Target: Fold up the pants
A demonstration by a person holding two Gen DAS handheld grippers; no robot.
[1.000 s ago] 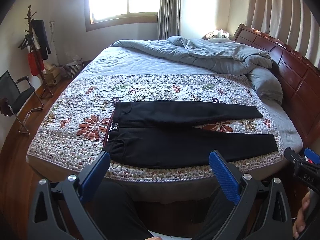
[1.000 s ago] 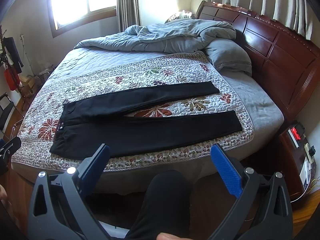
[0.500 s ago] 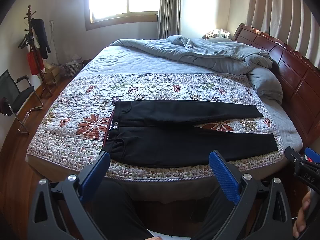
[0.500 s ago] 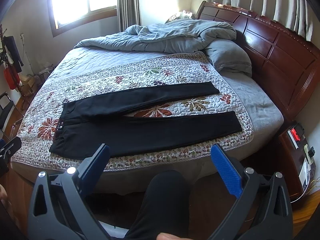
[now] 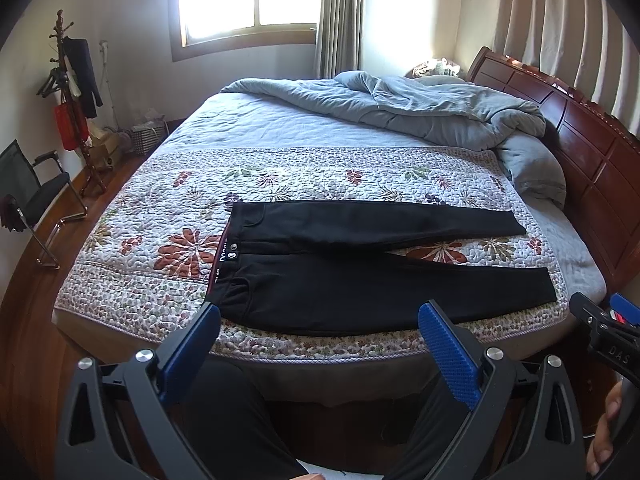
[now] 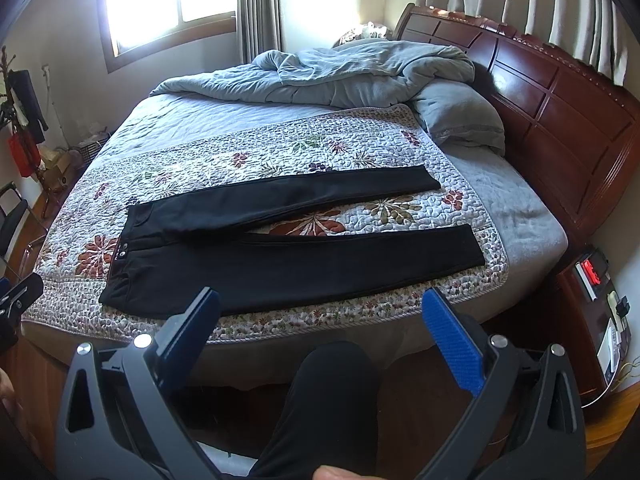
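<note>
Pants (image 5: 360, 268) flat on quilt (image 5: 160, 280), legs spread, ahead of both grippers. Left gripper (image 5: 320, 340) released, empty; right gripper (image 6: 320, 320) likewise.

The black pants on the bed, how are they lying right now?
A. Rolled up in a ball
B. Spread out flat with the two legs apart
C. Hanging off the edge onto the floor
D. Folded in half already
B. The pants lie flat on the flowery quilt, and a strip of quilt shows between the two legs toward the ankle ends; both tools are open and touch nothing.
</note>
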